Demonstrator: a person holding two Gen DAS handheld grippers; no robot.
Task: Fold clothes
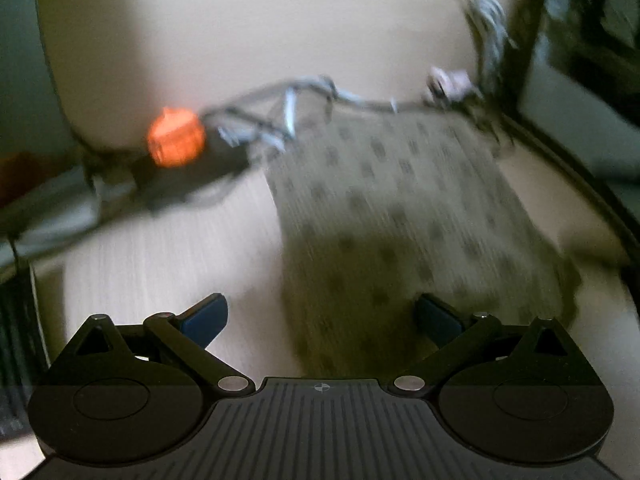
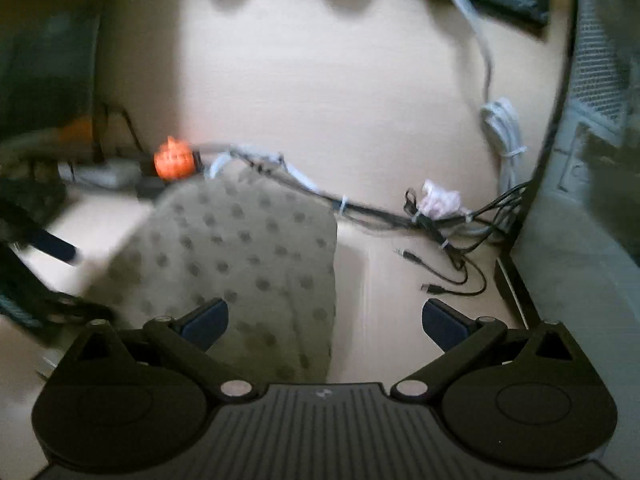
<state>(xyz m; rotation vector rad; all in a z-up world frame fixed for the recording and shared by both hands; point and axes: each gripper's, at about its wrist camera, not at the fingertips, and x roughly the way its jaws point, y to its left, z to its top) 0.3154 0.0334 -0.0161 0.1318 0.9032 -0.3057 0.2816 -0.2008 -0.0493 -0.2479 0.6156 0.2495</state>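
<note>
Left wrist view: The left gripper [image 1: 320,316] is held with its fingers spread wide and nothing between them. The spotted cloth [image 1: 400,216] lies flat on the table [image 1: 160,272], ahead of the fingers and slightly to the right, its near edge reaching under the right finger. It appears as a compact rectangular panel, so at least one fold is judged complete; the number of layers cannot be read. The whole view is smeared by motion blur, and the cloth's far edge merges with the cable bundle [image 1: 288,120] beside the orange knob [image 1: 176,138].

Right wrist view: The right gripper [image 2: 324,320] is likewise fully parted and empty. The spotted cloth [image 2: 248,256] lies between the fingers and to the left, with a rounded right edge that is judged to be a fold line. Its near portion is hidden behind the gripper body, and its left side is blurred where a dark finger [image 2: 52,246], taken to be the other gripper's, reaches in. Whether further folding or only smoothing remains cannot be determined. Loose cables [image 2: 440,240] lie well apart, to the right.
</note>
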